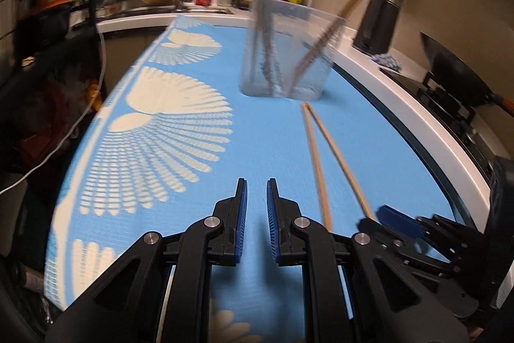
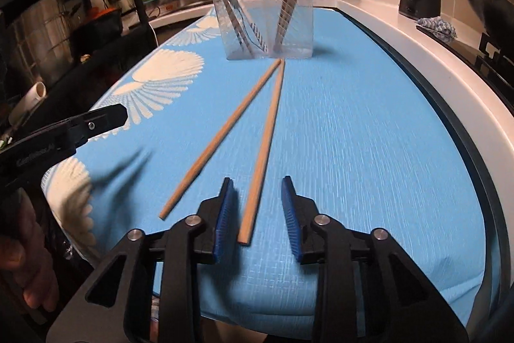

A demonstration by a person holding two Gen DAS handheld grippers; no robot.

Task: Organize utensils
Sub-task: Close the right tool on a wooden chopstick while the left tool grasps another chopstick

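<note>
The right gripper [image 2: 257, 208] has its blue fingers wide apart, with the near end of one long wooden chopstick [image 2: 264, 147] lying between them, not pinched; the other wooden chopstick [image 2: 221, 139] lies just to its left; both tips point at the clear plastic cup [image 2: 261, 10] with sticks inside; the left gripper [image 1: 257, 214] is open only a little, holding nothing, over the blue mat with white shells [image 1: 257, 147]; bare mat lies to the right, up to the white counter edge [image 2: 449, 70].

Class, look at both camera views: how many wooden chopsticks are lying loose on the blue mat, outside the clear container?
2. The left chopstick lies diagonally, beside the right gripper. The right chopstick has its near end between that gripper's open fingers. Their far tips meet before the clear container, which holds more utensils.
</note>
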